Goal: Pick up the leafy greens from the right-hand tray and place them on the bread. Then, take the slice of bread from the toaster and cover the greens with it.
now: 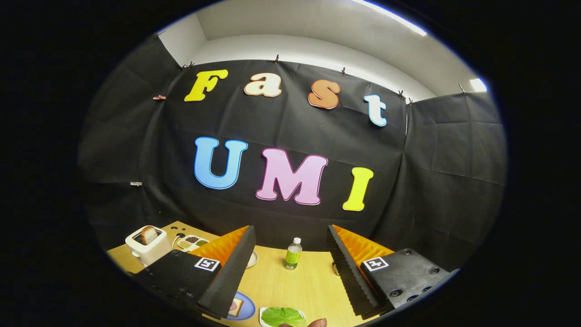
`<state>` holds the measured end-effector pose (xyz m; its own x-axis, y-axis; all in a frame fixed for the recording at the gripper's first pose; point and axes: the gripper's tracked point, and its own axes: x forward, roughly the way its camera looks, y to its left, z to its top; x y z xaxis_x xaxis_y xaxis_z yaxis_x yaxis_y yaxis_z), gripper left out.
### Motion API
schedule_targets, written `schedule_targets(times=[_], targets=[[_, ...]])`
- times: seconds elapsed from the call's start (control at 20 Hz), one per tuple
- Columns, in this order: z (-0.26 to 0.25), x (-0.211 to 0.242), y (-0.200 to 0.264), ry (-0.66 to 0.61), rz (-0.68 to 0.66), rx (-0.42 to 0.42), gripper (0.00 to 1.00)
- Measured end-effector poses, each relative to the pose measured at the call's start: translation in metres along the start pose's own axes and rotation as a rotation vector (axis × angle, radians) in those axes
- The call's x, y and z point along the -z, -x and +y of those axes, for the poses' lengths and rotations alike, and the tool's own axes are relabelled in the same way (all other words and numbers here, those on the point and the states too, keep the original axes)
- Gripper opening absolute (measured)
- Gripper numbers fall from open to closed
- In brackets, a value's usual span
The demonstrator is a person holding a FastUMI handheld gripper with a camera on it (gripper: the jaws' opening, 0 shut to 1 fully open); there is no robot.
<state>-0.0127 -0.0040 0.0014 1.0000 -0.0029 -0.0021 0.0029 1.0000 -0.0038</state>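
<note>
Jaws wide apart, the gripper (290, 272) held high above the table (308, 286) — lettuce (283, 316) on its tray below between the fingers, bread in the toaster (147, 244) far left.

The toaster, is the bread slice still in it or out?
In. A browned bread slice stands in the slot of the white toaster, beyond the open tool, whose fingers hold nothing.

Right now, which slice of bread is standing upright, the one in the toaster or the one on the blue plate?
The slice in the toaster stands upright in the white toaster, beyond the open gripper. The other slice lies flat on the blue plate.
</note>
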Motion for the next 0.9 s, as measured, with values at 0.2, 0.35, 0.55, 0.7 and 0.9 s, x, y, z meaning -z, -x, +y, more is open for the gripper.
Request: schedule_targets(times=[0.2,0.35,0.55,0.7,0.9], targets=[[-0.006,-0.003,0.003,-0.002,0.000,-0.003,0.98],[-0.010,-0.003,0.004,-0.002,0.000,-0.002,0.98],[-0.012,0.006,0.001,-0.009,0.022,-0.015,0.98],[-0.013,0.028,-0.003,-0.003,0.077,-0.056,0.98],[-0.010,0.090,-0.008,-0.013,0.237,-0.150,0.98]])
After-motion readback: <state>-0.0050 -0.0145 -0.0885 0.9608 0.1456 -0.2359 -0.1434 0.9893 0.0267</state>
